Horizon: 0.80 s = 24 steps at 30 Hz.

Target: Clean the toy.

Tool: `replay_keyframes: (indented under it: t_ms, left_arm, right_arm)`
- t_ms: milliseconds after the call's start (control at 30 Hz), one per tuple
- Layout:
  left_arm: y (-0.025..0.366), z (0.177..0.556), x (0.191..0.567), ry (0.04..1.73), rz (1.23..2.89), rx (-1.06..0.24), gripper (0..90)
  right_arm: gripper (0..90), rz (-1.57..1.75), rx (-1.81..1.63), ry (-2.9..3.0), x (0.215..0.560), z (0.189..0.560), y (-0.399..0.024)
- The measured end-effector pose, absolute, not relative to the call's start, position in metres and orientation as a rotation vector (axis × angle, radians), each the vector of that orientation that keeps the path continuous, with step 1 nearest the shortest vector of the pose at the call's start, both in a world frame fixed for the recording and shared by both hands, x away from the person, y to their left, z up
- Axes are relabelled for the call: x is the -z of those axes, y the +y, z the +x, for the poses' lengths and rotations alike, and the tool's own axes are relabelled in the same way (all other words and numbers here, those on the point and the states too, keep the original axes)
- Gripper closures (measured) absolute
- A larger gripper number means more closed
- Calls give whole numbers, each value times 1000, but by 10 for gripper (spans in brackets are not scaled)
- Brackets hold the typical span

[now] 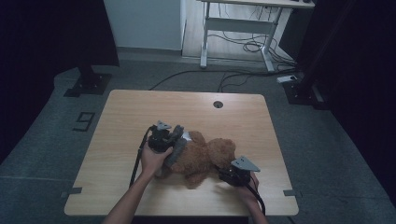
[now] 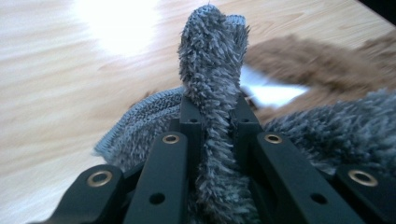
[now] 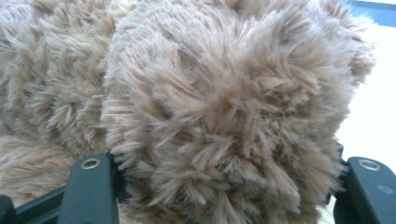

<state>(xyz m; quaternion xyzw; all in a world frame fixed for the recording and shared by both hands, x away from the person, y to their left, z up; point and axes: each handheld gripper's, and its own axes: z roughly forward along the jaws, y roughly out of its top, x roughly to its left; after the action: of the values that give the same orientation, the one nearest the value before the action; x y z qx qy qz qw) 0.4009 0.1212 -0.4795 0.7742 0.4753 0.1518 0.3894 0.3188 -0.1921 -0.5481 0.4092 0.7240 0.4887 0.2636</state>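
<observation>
Brown plush teddy bear [image 1: 205, 156] lies on its side on the light wooden table [image 1: 126, 121], near the table's front edge and a little right of centre. A grey fuzzy knitted garment [image 1: 176, 148] sits at the bear's left end, partly on it. Left gripper [image 1: 173, 136], at the bear's left end, has its black jaws pressed together on a fold of the grey garment; in the left gripper view that fold [image 2: 212, 84] stands up between the jaws, with a white tag [image 2: 268, 91] behind it on the brown fur, its writing too blurred to read. Right gripper [image 1: 228, 173], at the bear's right end, has its jaws spread around a rounded part of the bear [image 3: 219, 116], fur bulging between them. High view alone shows a "9" [image 1: 83, 121] marked on the grey floor, left of the table.
</observation>
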Motion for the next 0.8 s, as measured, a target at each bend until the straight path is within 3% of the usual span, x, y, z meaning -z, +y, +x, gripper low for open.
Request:
replay_keyframes:
  t_ms: [433,800]
  left_arm:
    - [151,400,514,1311,2011,-391,791]
    - [151,433,513,1367,1975,-345,788]
  right_arm:
    - [352,1114,-1279,1931,548,322,-186]
    - [357,1149,-1267,1911,547,341,-178]
